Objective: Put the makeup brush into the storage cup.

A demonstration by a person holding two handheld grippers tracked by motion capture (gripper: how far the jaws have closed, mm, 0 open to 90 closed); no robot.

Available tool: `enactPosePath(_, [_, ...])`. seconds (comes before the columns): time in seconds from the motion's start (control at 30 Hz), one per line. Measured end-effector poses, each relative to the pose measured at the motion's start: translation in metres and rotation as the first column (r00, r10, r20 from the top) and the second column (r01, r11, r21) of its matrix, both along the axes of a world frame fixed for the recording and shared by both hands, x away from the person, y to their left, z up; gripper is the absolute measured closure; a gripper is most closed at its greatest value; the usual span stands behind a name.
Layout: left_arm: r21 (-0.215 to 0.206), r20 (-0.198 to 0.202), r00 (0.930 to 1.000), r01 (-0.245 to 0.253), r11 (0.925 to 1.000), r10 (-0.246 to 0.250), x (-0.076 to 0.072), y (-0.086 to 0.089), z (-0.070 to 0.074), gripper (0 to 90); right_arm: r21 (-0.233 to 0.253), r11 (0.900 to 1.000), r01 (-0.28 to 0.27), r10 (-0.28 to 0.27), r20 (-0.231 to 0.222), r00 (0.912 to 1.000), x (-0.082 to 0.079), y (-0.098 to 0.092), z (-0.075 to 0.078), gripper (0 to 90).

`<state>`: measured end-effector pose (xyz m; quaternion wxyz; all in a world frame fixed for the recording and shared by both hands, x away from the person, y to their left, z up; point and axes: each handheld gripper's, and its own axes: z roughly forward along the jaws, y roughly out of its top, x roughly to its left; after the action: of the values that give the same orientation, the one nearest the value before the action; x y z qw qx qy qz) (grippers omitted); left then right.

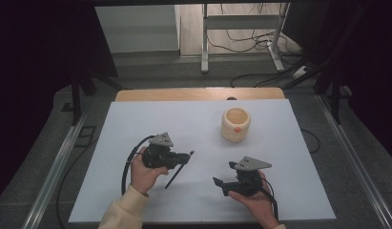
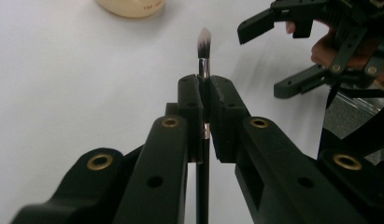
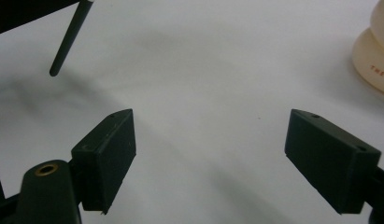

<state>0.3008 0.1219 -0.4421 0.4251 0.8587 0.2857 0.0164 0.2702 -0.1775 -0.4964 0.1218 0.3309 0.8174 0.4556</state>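
Between the pressed-together jaws of the left gripper point(image 1: 183, 156) sits a brush point(image 2: 203, 46), pinched on its metal collar just below the bristles, so the tuft pokes out past the jaw tips and the long black handle runs back under the gripper and slants down toward the white table point(image 1: 136, 119); from the high view its tail end seems to hover just above the surface or touch it, and I cannot tell which. Ahead of that gripper and off to its right stands a cream pot point(image 1: 235, 124), open at the top, well apart from both tools. Farther right, the right gripper point(image 1: 223, 174) is held low over the table with its jaws spread wide and nothing between them; its own view looks across bare table toward the brush's tail. The work seems to be getting the brush into the pot, or handing it across first. The grip is the weak point: the jaws bear on a thin, smooth, round collar, so the brush could pivot or slip out if the hand tilts quickly. The long tail could also drag on the table and twist it loose. If the pot is light, a brush coming in at a slant may catch its rim and tip or push it.
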Motion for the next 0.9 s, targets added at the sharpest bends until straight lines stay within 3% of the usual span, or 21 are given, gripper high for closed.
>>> enactPosePath(0.2, [-0.004,0.004,1.0000,0.002,1.0000,-0.002,0.002,-0.004,0.001,83.6,0.031,0.999,-0.026,0.026,-0.007,0.9996,-0.002,0.012,0.001,17.9])
enactPosePath(0.6, [-0.007,-0.005,1.0000,0.008,0.9999,-0.008,0.003,-0.011,-0.001,83.6,0.015,0.998,-0.059,0.059,-0.007,0.9982,-0.006,0.029,-0.005,19.1])
enactPosePath(0.9, [0.007,-0.013,0.9994,0.031,0.9995,-0.031,0.006,-0.024,-0.001,83.6,0.043,0.994,-0.099,0.100,-0.024,0.9947,-0.006,0.046,-0.008,22.6])
